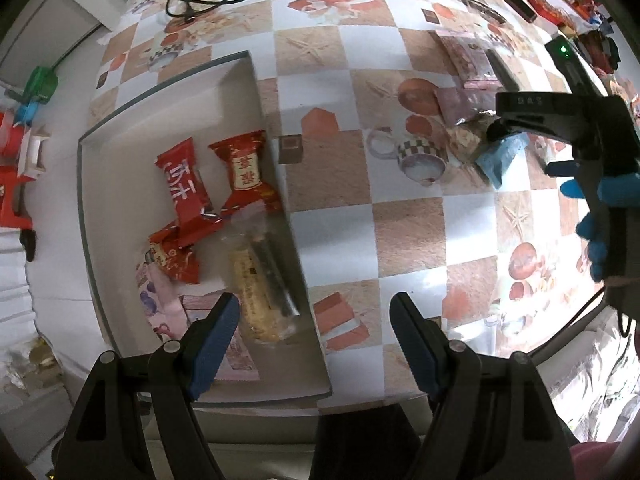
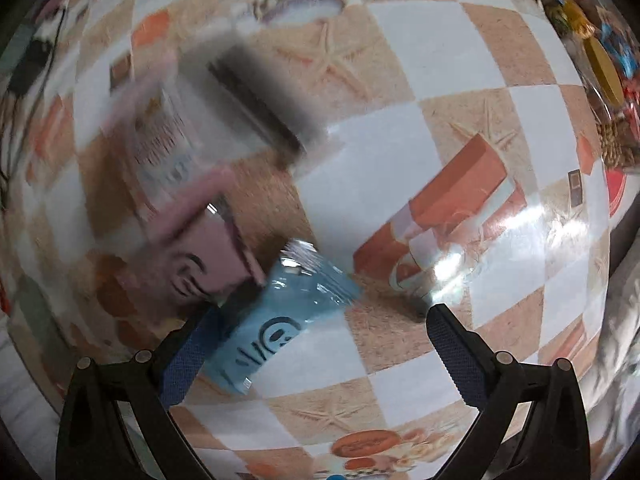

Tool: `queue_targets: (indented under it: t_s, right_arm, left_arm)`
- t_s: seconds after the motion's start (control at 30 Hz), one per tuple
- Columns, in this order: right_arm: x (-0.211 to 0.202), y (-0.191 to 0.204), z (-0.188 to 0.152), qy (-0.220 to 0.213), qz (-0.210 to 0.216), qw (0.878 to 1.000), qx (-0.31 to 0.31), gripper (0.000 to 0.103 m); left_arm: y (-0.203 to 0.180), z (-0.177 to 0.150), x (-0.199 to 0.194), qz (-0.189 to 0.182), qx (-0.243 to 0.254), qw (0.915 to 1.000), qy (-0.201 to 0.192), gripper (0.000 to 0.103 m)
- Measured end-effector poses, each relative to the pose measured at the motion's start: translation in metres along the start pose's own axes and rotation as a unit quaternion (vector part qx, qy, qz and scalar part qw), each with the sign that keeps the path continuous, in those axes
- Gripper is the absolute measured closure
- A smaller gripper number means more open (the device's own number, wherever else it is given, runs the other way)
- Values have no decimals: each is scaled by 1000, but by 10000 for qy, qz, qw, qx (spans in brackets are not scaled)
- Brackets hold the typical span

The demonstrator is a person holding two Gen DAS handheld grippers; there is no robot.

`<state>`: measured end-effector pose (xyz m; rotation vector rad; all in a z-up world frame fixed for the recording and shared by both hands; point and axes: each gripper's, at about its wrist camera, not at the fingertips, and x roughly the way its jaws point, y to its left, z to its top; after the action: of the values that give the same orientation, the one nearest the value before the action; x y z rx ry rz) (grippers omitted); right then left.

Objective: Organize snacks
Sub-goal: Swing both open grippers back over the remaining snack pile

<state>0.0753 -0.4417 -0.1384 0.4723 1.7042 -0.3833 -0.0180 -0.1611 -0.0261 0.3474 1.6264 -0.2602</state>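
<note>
My right gripper [image 2: 320, 344] points down at the checkered tablecloth [image 2: 420, 128], fingers apart, empty. Blue snack packet [image 2: 280, 312] lies between them, against my left-hand finger [image 2: 188, 356]. My left gripper [image 1: 316, 340] hangs open over the tray [image 1: 120, 184] edge.

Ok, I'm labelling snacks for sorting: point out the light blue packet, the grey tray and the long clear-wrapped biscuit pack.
light blue packet [image 2: 280, 320], right wrist view, on its printed face.
grey tray [image 1: 168, 88], left wrist view, on its far rim.
clear-wrapped biscuit pack [image 1: 256, 280], left wrist view, on its middle.
</note>
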Motion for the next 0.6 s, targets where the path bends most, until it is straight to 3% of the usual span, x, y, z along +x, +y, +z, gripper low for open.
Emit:
queue_targets:
  t_s: [0.3,0.47,0.6]
  right_arm:
    - [4,-50,-17,31,-38,9999,-146,0]
    - [8,-89,-27,95,49,9998,-152,0]
    - [10,-90,-35,82,-33,9980,-633,0]
  left_arm:
    - [-40,28,6,-131,279,9995,101,22]
    - [-69,74,10,-434,210,9987,147,22]
    - [-93,124,22,-730,-48,9969,289,22]
